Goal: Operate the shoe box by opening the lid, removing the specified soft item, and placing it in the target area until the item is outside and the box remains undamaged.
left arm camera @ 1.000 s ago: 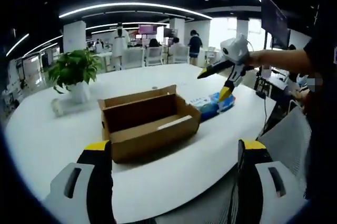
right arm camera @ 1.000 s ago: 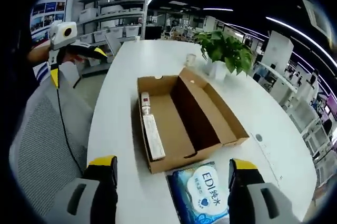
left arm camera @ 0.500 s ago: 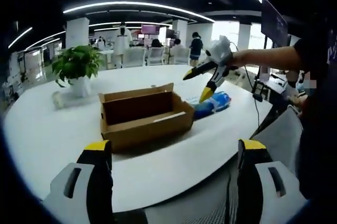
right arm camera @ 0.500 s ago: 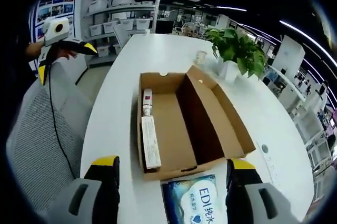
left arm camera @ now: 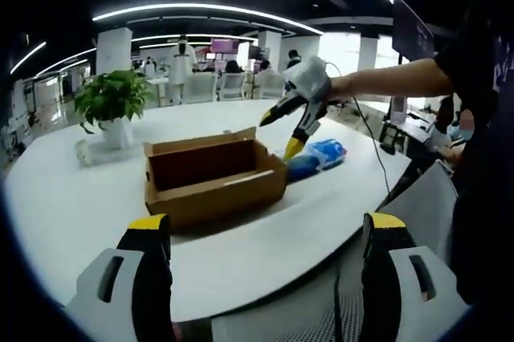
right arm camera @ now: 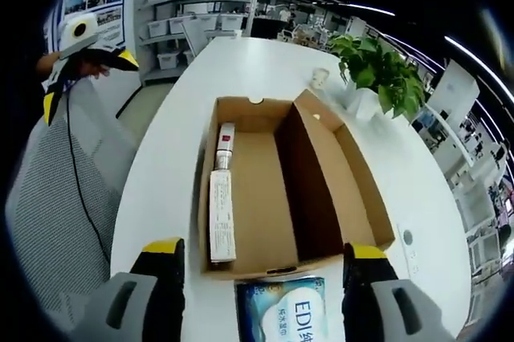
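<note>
In the left gripper view my left gripper [left arm camera: 265, 278] hangs spread, pulled back from the open brown cardboard shoe box [left arm camera: 213, 177].

In the right gripper view my right gripper [right arm camera: 255, 298], spread and empty, has lifted off the blue wet-wipe pack [right arm camera: 283, 318], which now lies on the white table [right arm camera: 157, 189] outside the box: removal looks done.

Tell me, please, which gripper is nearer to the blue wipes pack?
The right gripper. It hangs just above the blue wipes pack, beside the open shoe box. The left gripper is off the table edge, over a chair.
</note>
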The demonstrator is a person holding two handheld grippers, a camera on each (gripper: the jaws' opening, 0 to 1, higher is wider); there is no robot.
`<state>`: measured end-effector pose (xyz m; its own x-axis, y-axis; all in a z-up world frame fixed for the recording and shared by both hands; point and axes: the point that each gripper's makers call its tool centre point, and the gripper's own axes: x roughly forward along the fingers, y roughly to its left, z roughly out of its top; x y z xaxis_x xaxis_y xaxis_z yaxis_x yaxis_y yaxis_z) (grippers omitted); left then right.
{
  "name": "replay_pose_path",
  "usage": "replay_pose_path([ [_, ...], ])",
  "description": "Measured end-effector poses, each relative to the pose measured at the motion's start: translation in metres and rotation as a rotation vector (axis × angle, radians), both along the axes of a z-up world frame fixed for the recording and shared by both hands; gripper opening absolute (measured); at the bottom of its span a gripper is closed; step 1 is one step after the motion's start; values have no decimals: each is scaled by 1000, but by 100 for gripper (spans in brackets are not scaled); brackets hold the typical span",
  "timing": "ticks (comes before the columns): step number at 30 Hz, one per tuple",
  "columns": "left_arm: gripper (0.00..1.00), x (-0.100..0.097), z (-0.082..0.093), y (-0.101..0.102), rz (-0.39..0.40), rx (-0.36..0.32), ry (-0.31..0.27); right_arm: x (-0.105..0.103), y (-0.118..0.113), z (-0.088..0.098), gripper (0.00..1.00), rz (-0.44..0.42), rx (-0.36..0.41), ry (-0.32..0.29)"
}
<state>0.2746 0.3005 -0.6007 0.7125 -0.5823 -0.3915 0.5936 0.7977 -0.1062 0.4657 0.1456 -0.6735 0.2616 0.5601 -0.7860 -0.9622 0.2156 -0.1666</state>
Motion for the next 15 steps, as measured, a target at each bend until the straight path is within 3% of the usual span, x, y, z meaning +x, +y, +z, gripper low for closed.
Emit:
replay_pose_path([
  [15, 99, 11, 16, 11, 36, 36, -12, 10, 3, -16, 76, 43, -71, 24],
])
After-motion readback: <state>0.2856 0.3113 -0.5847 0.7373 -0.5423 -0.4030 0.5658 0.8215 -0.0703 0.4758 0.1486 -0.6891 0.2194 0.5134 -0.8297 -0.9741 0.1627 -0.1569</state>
